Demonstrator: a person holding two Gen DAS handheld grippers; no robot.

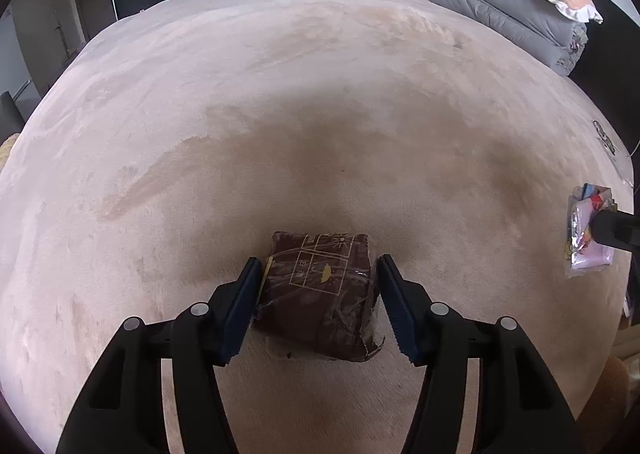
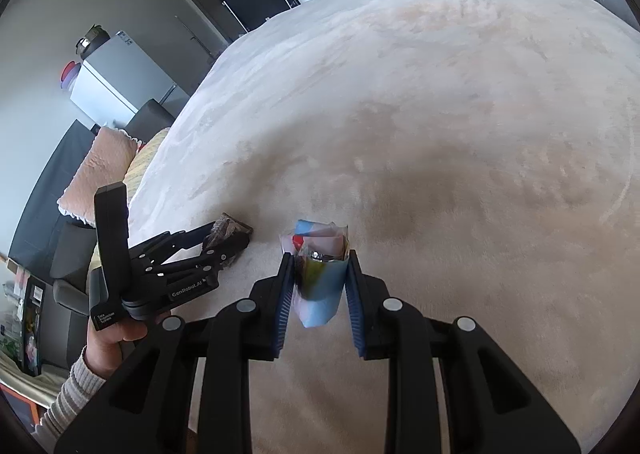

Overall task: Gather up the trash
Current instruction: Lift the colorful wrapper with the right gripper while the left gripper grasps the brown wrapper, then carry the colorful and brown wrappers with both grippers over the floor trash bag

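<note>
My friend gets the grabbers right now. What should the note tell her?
Right gripper: shut on the colourful wrapper, held clear above the blanket.
Left gripper: straddling the brown packet; left pad touching, right pad apart, so no grip yet.
Brown packet lies flat on the blanket, near its front edge.
Done: the wrapper is picked up.
Left: close on the brown packet, lift it, then bin both. No bin is in view.

Plush matt blanket [image 1: 320, 94], glossy crinkled brown plastic packet [image 1: 320, 290], shiny colourful foil wrapper [image 2: 318, 278]
</note>
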